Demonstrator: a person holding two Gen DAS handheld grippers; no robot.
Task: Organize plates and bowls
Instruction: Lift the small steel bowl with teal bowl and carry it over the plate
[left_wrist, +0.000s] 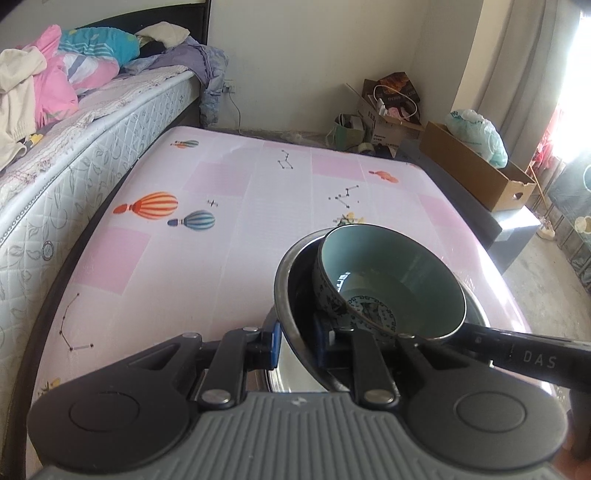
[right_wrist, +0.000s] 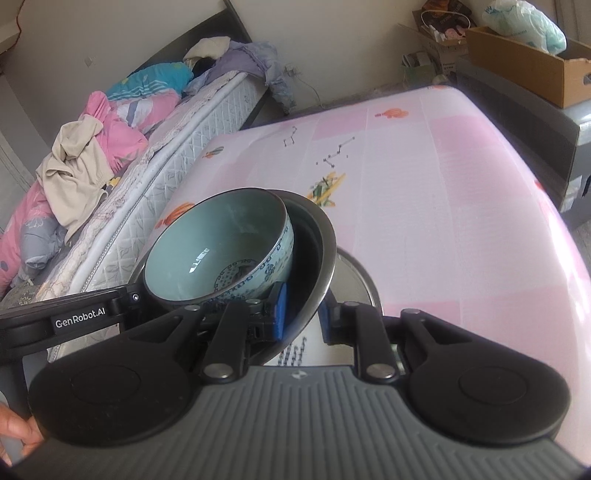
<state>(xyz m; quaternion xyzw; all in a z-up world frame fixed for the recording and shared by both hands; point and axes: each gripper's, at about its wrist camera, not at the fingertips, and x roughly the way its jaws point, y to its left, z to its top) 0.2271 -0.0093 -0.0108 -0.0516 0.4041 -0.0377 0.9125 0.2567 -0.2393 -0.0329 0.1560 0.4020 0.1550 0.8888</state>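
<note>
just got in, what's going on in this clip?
A person is holding a gripper in each hand, and both are clamped on opposite sides of the rim of one metal bowl. A light blue ceramic bowl sits tilted inside it. The left gripper and the right gripper have their jaws shut on that rim, holding the stack over the pink patterned table cover. Something shiny and metal shows below the bowl; what it is cannot be told.
</note>
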